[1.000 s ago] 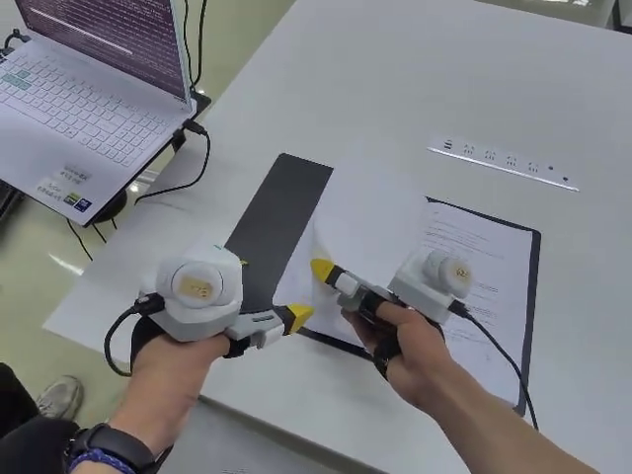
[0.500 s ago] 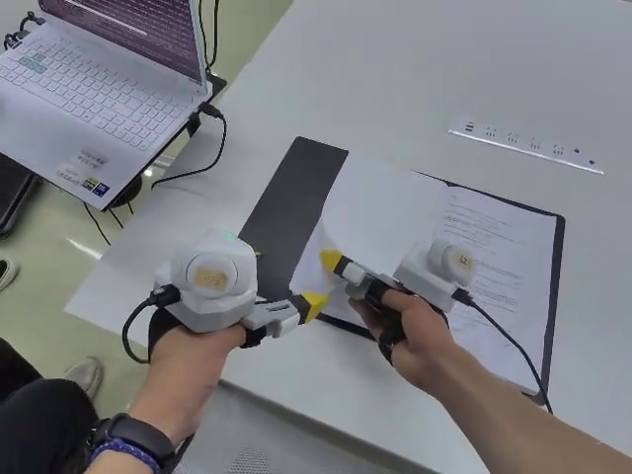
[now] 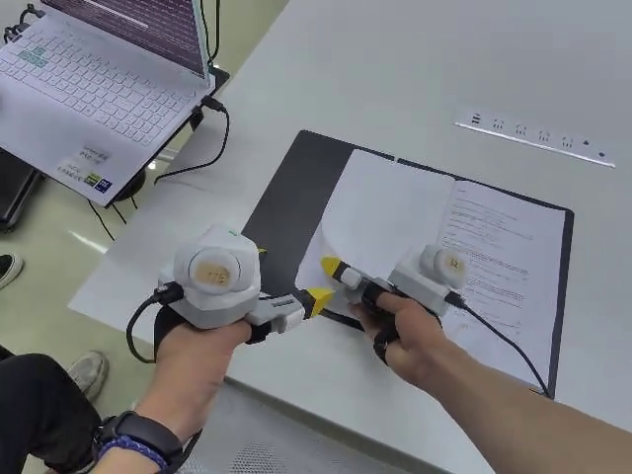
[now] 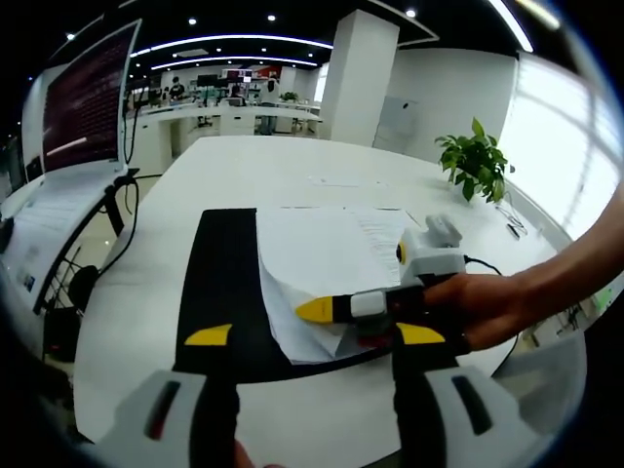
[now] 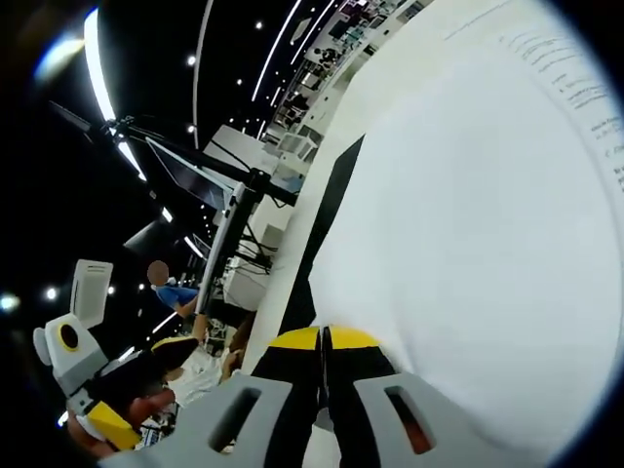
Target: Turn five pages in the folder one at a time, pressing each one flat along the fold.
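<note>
The right hand-held gripper (image 3: 331, 267) is shut tight on the near edge of a white page (image 3: 385, 207). The left hand-held gripper (image 3: 318, 298) is just beside it, at its 7 o'clock. Its jaws are wide apart and hold nothing. The page is lifted and curved, about half way over. It belongs to the black folder (image 3: 286, 202), which lies open on the white surface (image 3: 415, 69). The bare black cover is at 10 o'clock from the right hand-held gripper, so I think the page must go down that way. The fold runs from 6 o'clock to 12 o'clock and lies at 3 o'clock from both. The right one is nearer to it.
</note>
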The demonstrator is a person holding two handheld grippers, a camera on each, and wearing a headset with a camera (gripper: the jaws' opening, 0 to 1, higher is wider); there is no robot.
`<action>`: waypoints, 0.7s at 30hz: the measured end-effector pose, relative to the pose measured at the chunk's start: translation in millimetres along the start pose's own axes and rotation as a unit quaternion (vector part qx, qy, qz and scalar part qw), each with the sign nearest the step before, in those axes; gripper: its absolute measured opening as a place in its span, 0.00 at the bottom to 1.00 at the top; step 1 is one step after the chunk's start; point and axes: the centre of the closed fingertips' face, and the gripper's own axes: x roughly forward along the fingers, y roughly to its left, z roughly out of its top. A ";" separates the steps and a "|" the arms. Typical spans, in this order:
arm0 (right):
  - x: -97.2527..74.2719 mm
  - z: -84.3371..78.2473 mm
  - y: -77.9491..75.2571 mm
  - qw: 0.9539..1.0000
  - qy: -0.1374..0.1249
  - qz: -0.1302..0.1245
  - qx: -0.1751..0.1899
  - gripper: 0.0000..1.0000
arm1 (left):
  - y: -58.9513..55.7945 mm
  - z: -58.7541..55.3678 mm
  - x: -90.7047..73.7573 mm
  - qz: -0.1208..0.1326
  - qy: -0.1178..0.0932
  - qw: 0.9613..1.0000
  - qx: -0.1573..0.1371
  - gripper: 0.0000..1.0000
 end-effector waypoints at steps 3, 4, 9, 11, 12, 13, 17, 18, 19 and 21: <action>1.9 -5.2 -0.2 1.000 0.014 0.003 0.003 0.10 | -0.9 1.5 0.7 -0.001 0.000 1.000 0.004 0.64; 2.0 -8.6 4.3 1.000 0.020 0.010 -0.022 0.12 | -1.1 2.6 0.7 -0.001 -0.001 1.000 0.004 0.64; 4.0 -10.2 11.9 0.999 0.020 0.016 -0.037 0.22 | 0.8 6.5 -0.8 0.002 -0.007 1.000 0.001 0.64; 3.2 -10.5 17.4 0.999 0.019 0.026 -0.025 0.27 | 1.3 7.9 -2.3 0.005 -0.010 1.000 0.001 0.64; 2.5 -9.4 21.6 0.999 0.016 0.034 -0.009 0.31 | 0.5 7.8 -2.9 0.005 -0.010 1.000 0.004 0.64; 2.2 -9.5 22.4 0.999 0.017 0.035 -0.010 0.34 | -0.1 7.2 -3.0 0.005 -0.009 1.000 0.005 0.64; -5.5 -9.3 29.0 0.999 0.008 0.045 -0.003 0.42 | -4.0 2.7 -1.9 0.004 0.000 1.000 0.018 0.63; -8.5 -8.8 29.2 0.999 0.005 0.047 0.005 0.43 | -0.7 0.2 -0.8 0.009 0.008 1.000 0.023 0.62; -11.9 -8.8 30.3 0.999 0.002 0.049 0.003 0.43 | 1.9 0.0 -0.4 0.013 0.010 1.000 0.025 0.61; -18.5 -8.4 31.9 0.999 0.000 0.054 -0.006 0.43 | 8.2 2.0 -0.3 0.017 0.006 1.000 0.023 0.60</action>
